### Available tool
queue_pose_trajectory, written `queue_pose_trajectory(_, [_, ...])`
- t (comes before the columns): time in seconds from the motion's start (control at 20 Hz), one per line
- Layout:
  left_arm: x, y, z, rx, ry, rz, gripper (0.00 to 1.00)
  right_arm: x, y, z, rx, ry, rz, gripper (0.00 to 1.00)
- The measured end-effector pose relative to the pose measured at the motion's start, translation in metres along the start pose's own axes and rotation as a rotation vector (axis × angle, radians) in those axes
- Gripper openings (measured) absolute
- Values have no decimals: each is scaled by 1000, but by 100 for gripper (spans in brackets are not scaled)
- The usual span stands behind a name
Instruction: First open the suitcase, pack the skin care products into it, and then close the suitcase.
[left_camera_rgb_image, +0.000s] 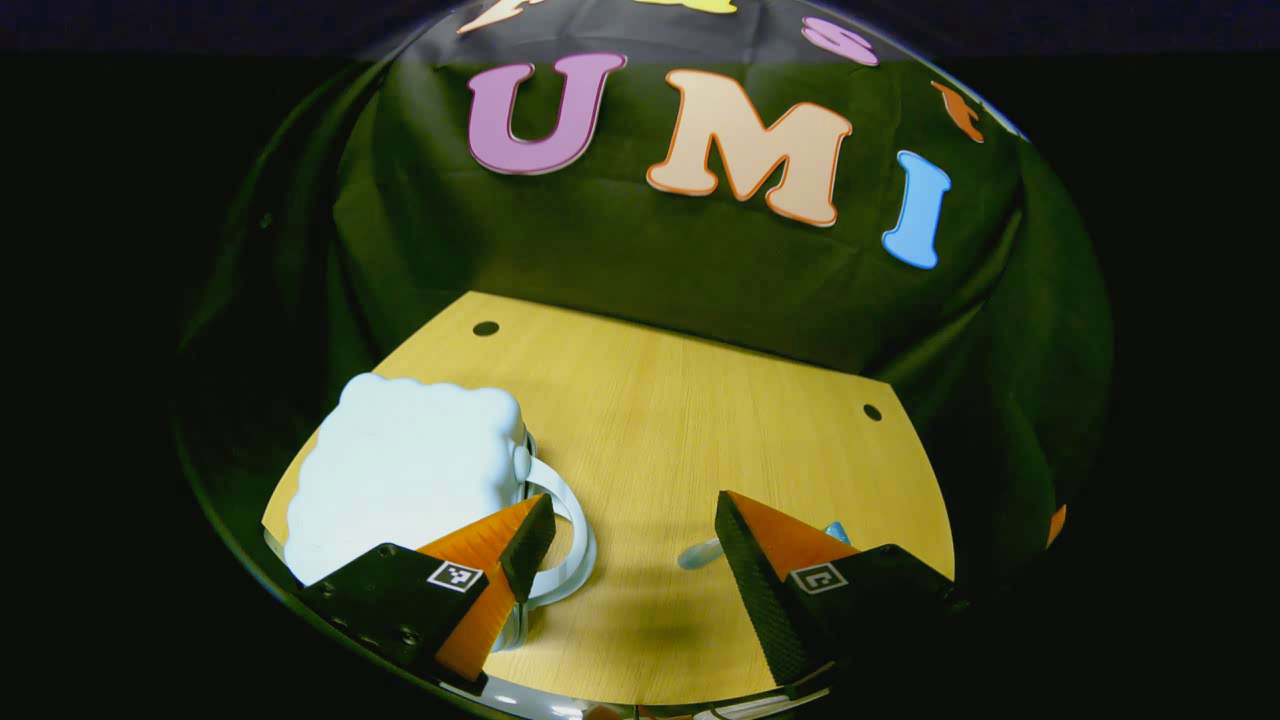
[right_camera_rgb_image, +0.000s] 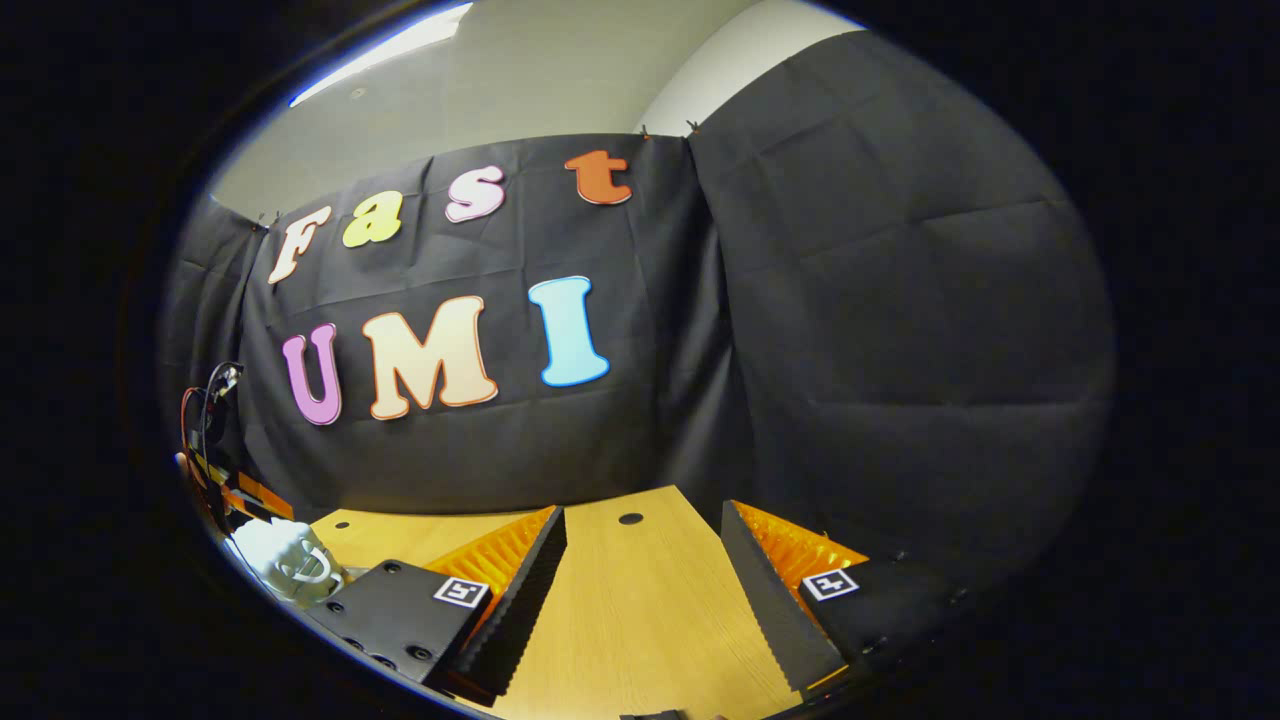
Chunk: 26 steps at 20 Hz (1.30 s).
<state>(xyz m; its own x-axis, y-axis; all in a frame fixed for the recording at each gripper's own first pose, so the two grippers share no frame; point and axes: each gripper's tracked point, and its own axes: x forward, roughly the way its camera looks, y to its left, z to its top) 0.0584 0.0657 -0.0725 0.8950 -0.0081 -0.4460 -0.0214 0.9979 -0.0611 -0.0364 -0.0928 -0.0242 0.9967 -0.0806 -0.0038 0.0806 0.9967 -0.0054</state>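
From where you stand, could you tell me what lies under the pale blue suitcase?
The suitcase rests directly on the wooden table; its closed shell hides whatever is inside.

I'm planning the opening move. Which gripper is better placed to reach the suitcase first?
Probably left. The left gripper hangs open right beside the pale suitcase, one finger by its handle. The right gripper is open over bare table, with the suitcase far off to its side.

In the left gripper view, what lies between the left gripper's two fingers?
Mostly bare wooden table. A small pale blue item pokes out beside the right-hand finger; the suitcase sits behind the left-hand one.
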Motion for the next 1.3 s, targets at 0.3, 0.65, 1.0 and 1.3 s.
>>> queue_pose_trajectory(0.3, [47, 15, -35, -63, 246, 41, 95, -16, -19, -7, -9, -6, -56, 97])
queue_pose_trajectory(0.65, [84, 46, -61, -80, 403, 182, 88, -30, -7, -34, 21, 34, -49, 97])
queue_pose_trajectory(1.0, [103, 62, -92, -4, 527, 249, 67, -30, 17, -49, 59, 60, -13, 98])
queue_pose_trajectory(1.3, [112, 59, -112, 39, 609, 222, 35, -32, 30, -63, 65, 84, -10, 98])
